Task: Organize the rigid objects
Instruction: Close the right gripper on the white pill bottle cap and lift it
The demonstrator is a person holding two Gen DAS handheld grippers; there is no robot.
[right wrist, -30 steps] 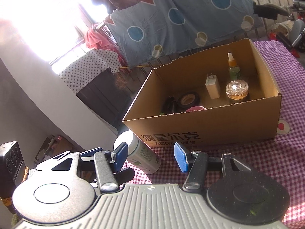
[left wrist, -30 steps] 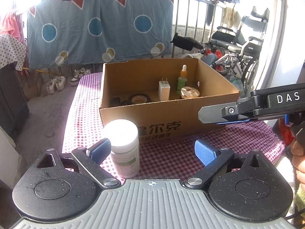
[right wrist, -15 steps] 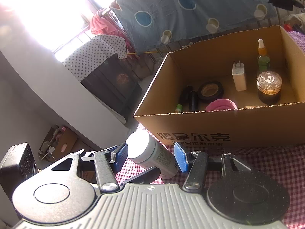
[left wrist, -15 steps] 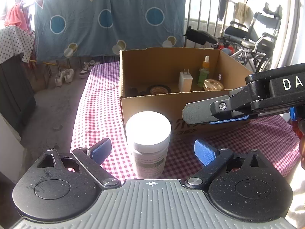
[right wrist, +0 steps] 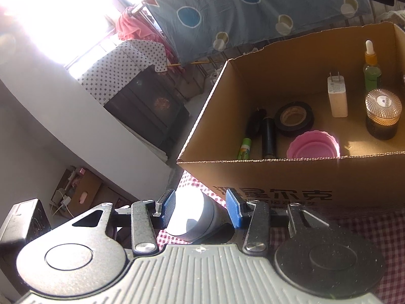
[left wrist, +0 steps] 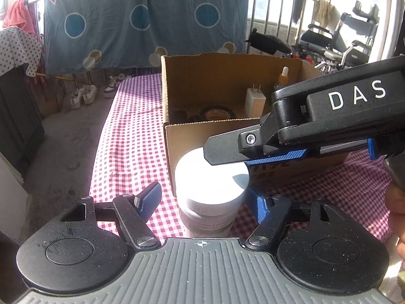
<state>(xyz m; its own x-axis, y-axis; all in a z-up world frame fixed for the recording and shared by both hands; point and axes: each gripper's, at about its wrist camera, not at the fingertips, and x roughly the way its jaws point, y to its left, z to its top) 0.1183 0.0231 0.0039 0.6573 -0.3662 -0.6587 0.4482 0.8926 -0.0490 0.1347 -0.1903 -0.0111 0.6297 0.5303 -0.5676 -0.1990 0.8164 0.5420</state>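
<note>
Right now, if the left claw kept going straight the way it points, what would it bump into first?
Most likely the white bottle, which stands between the left claw pads. Its jaws have just been closing around it. Behind it stands the cardboard box.

Both wrist views closely face the bottle [left wrist: 211,179] and box [right wrist: 291,177].

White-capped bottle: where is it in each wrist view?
Left wrist: white-capped bottle at bottom centre, upright, in front of the cardboard box.
Right wrist: bottle at bottom centre, tilted.
Shared landmark: the white charger in the box.
</note>
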